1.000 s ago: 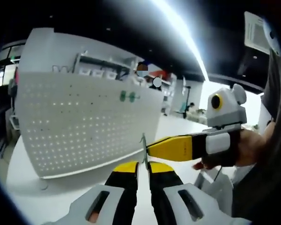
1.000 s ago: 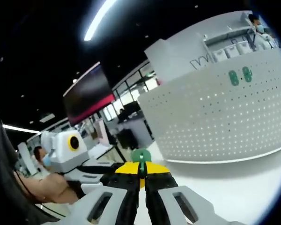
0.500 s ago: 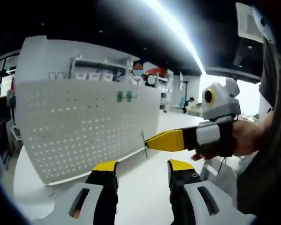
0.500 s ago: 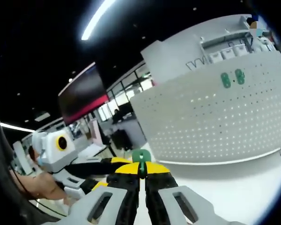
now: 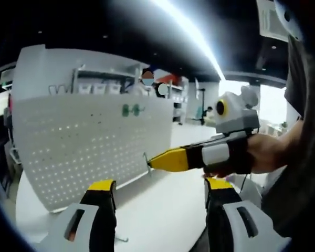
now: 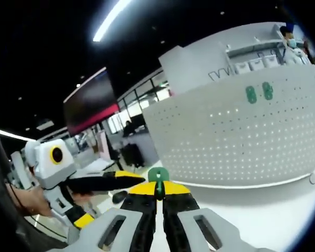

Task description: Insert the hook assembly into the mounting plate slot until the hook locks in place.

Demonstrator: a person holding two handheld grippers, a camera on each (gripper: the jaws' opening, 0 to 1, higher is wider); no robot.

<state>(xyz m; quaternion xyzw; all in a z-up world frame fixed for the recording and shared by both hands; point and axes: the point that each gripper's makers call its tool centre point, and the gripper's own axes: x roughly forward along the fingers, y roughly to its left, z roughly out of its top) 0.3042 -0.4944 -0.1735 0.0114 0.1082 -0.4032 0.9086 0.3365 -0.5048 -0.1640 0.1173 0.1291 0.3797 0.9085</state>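
Here right gripper (image 6: 158, 197) pinches green-tabbed hook (image 6: 158, 177); no legible writing.

I'm seeing white perforated pegboard plate (image 6: 236, 139) dotted with rows of holes | two green tags (image 6: 258, 93) showing on it | green-headed hook piece (image 6: 158, 176) | yellow-tipped black right gripper (image 6: 157, 193) | white tabletop (image 5: 163, 205).

Green hook (image 6: 158, 176) mostly hidden (between right tongs (image 6: 158, 192)).

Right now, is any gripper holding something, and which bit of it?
The right gripper pinches the green hook by its lower end, its green top poking above the tips. The left gripper is open, holding nothing.
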